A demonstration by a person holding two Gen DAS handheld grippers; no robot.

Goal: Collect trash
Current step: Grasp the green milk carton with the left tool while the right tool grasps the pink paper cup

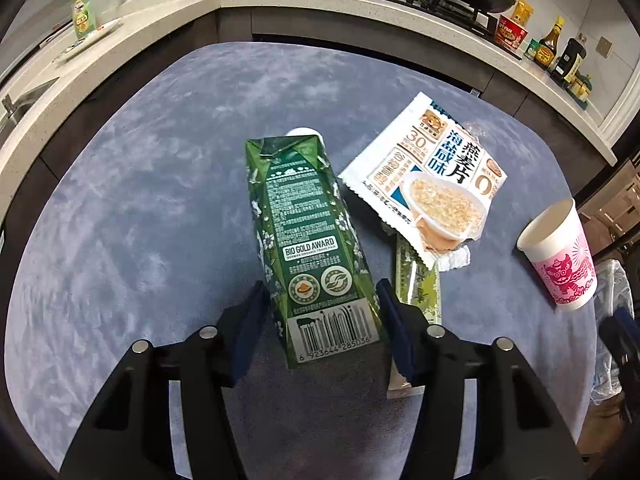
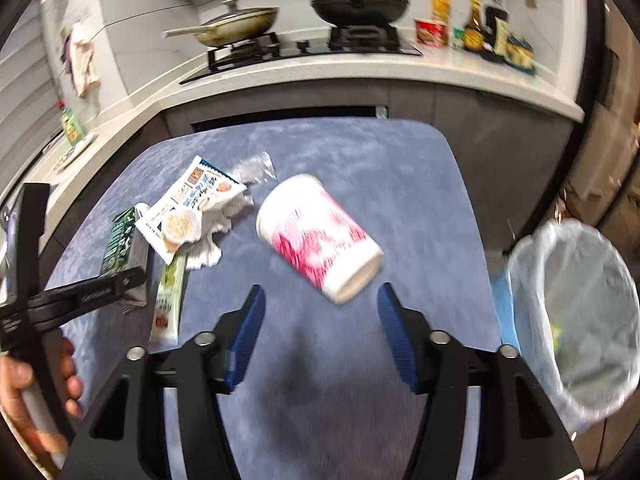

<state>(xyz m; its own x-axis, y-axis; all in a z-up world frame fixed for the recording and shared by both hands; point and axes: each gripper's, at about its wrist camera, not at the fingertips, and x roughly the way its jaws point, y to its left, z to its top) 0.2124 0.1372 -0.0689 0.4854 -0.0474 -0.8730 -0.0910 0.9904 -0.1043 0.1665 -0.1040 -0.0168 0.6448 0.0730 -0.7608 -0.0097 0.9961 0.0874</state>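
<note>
Right wrist | bin [image 2: 576, 320] lined, contents unclear | cup [image 2: 320, 236] tipped

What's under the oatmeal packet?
Under the oatmeal packet lie crumpled white paper, the upper end of a green-and-white sachet, and clear plastic film at its far edge. Anything beneath its middle is covered.

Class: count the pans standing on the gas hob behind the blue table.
2. A pale lidded frying pan stands on the hob's left burner; a black lidded wok stands on its right burner. None seems hidden.
</note>
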